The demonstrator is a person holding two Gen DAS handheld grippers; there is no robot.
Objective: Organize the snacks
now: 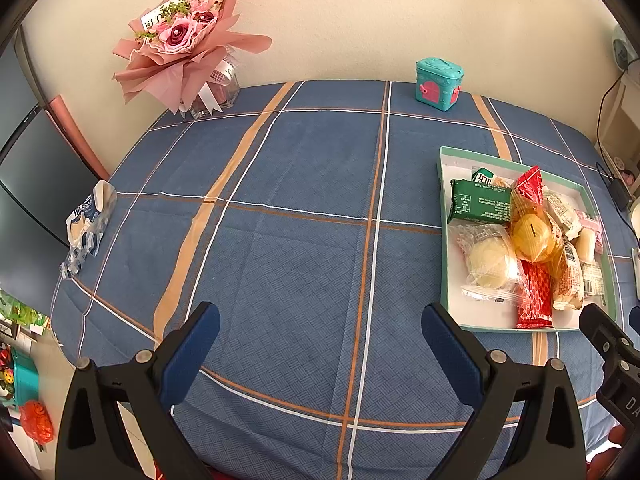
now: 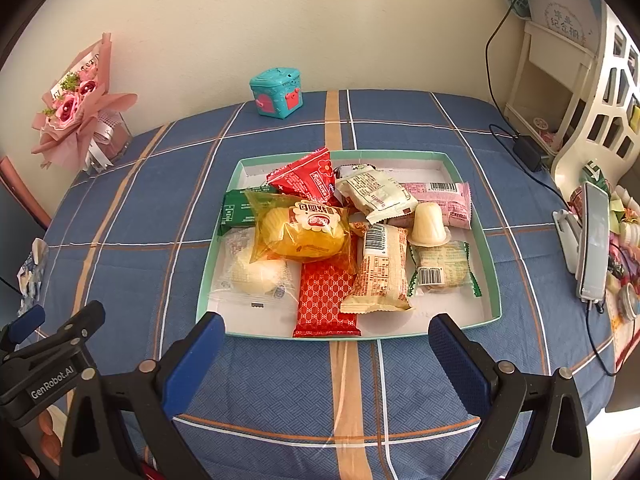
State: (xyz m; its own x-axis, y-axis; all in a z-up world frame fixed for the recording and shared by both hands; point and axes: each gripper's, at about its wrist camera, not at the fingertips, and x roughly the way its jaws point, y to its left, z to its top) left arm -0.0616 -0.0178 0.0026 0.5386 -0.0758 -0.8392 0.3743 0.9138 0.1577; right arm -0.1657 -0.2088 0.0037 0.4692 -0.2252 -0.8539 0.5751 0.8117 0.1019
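A: How are the 2 claws being held?

B: The left gripper is being held wide apart above the blue checked tablecloth, with nothing being gripped between its blue fingers. The right gripper is likewise being held spread wide and empty, just in front of the near rim of the tray.

A: And where are the snacks being kept?

B: They are being held in that shallow green-rimmed tray, which is being seen to the right in the left wrist view. A yellow packet is being propped on top of the pile, partly over a green packet and a long red packet. A clear-wrapped white bun is being seen at the near left corner, a red triangular packet toward the back, a pink packet at the far right, and a small jelly cup just in front of it.

A: Anything lying outside the tray?

B: 1 blue-and-white packet is being left at the table's left edge, well apart from the tray. A teal toy box and a pink bouquet are being seen at the far side, near the wall.
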